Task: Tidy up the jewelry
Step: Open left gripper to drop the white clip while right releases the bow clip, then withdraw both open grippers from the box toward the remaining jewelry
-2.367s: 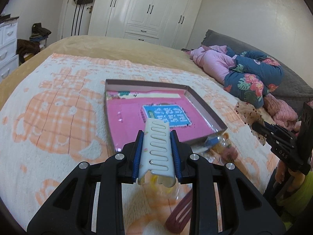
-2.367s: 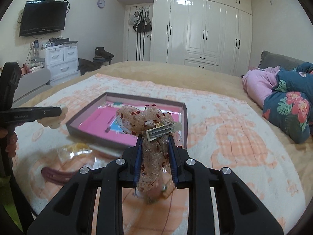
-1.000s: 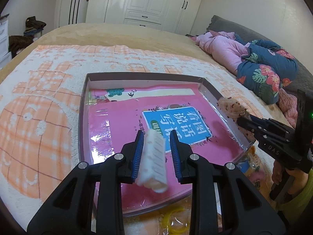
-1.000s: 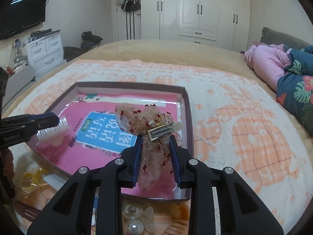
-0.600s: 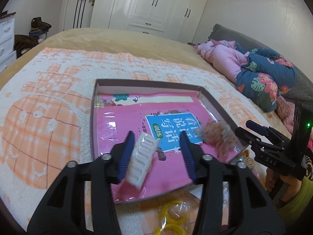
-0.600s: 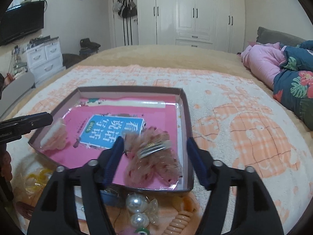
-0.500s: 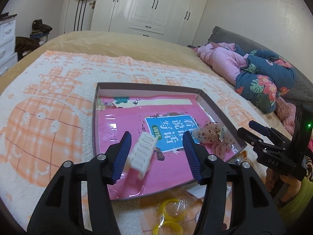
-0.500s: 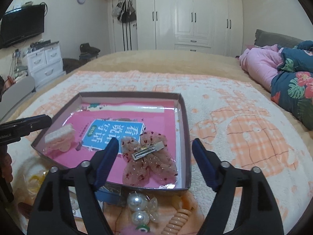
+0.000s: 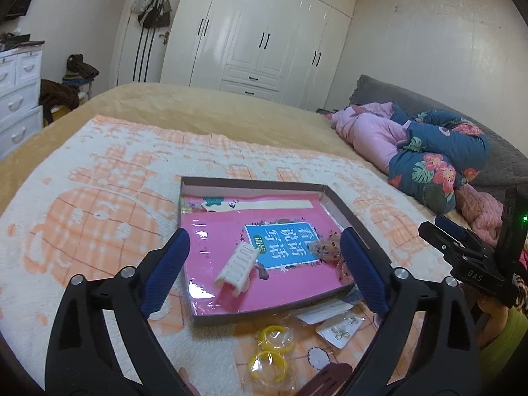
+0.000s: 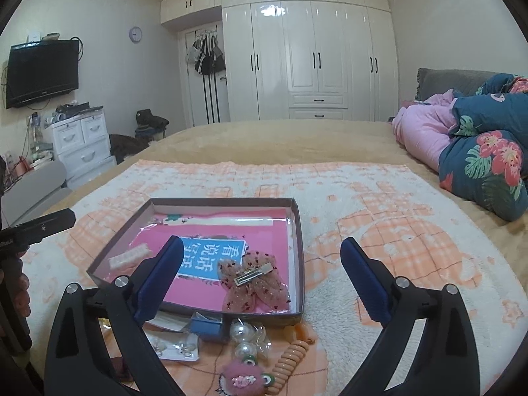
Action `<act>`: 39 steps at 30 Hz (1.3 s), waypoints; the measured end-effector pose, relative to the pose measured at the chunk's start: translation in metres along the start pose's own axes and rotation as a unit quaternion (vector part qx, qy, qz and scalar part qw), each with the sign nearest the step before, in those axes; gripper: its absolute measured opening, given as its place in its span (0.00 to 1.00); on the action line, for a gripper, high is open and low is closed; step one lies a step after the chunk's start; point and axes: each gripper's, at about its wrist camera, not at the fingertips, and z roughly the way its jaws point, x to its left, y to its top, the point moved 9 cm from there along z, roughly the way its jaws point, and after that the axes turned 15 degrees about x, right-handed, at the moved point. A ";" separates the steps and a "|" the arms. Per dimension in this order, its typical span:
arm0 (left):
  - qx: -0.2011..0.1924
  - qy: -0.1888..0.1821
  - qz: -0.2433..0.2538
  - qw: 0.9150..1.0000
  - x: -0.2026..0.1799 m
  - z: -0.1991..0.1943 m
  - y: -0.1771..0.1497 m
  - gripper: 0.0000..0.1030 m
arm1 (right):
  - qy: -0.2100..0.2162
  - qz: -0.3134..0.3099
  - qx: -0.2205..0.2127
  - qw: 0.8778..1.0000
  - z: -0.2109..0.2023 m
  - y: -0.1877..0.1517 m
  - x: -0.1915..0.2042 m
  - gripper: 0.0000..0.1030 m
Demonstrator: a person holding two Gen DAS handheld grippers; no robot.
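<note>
Left wrist view, hidden: we see the left gripper (image 9: 264, 264) fingers covering part of the box (image 9: 343, 203), and its right finger hides most of the bow clip (image 9: 325, 249). The dark red clip (image 9: 330, 378) at the bottom edge is cut off.
Left wrist view, writing: we read "DAS" on the right gripper (image 9: 462, 250) body; the blue label (image 9: 280, 242) in the box bears Chinese characters, seen upside down.
Left wrist view, fingers: ours stand wide apart and hold nothing. The white hair clip (image 9: 238, 270) lies loose in the box near its front edge, on the pink lining. Yellow rings (image 9: 272, 346) in clear wrap lie on the blanket (image 9: 99, 198) just before the box.

Right wrist view, hidden: we see the right gripper (image 10: 262, 277) left finger cover part of the blue label (image 10: 211, 257). The earring card (image 10: 175, 346) is partly behind it.
Right wrist view, fingers: wide apart, empty. The bow clip (image 10: 254, 280) rests in the box (image 10: 298, 241) at its front right corner; the white hair clip (image 10: 128, 257) lies by the left wall. Pearl beads (image 10: 242, 340) and a coiled hair tie (image 10: 292, 356) lie on the blanket (image 10: 396, 231) before the box.
Left gripper (image 10: 43, 226) here: only one finger tip shows at the left edge.
</note>
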 end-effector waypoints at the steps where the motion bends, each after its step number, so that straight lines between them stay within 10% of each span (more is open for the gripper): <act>1: -0.003 0.001 0.000 1.000 0.000 -0.004 -0.001 0.87 | 0.000 -0.001 -0.001 1.000 -0.002 0.000 0.001 0.91; 39: -0.045 -0.022 0.024 0.998 -0.032 -0.065 -0.030 0.89 | -0.005 -0.032 -0.034 0.999 -0.088 -0.033 0.016 0.93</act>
